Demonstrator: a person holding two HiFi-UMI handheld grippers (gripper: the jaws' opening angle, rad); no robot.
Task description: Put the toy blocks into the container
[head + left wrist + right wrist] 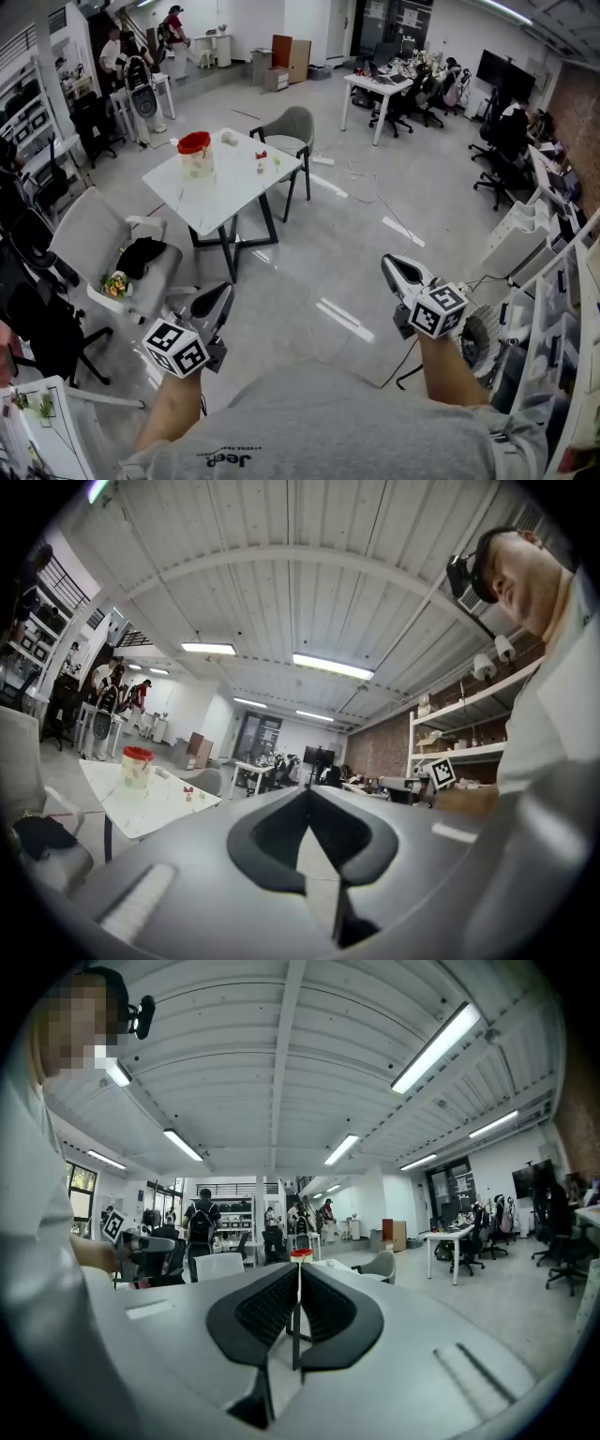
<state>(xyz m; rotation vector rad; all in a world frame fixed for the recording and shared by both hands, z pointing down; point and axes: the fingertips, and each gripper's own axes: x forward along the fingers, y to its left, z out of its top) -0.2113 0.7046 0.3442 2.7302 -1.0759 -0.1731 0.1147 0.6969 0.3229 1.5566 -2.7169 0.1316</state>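
Observation:
The container (pixel 196 156), a clear tub with a red lid, stands on a white table (pixel 211 202) well ahead of me. A few small toy blocks (pixel 262 156) lie on the tabletop to its right. Both grippers are held level near my body, far from the table. The left gripper (pixel 223 292) has its jaws together with nothing between them. The right gripper (pixel 390 266) is shut and empty too. In the left gripper view, the left gripper (pixel 307 791) has the container (pixel 137 766) far off to its left. In the right gripper view, the container's red lid (pixel 300 1254) shows just over the right gripper (pixel 299 1269).
A grey chair (pixel 292 130) stands behind the table. A white armchair (pixel 105 249) with dark cloth on it sits to its left. A black office chair (pixel 42 328) and shelving are at my left, storage racks (pixel 562 319) at my right. Desks and people are far back.

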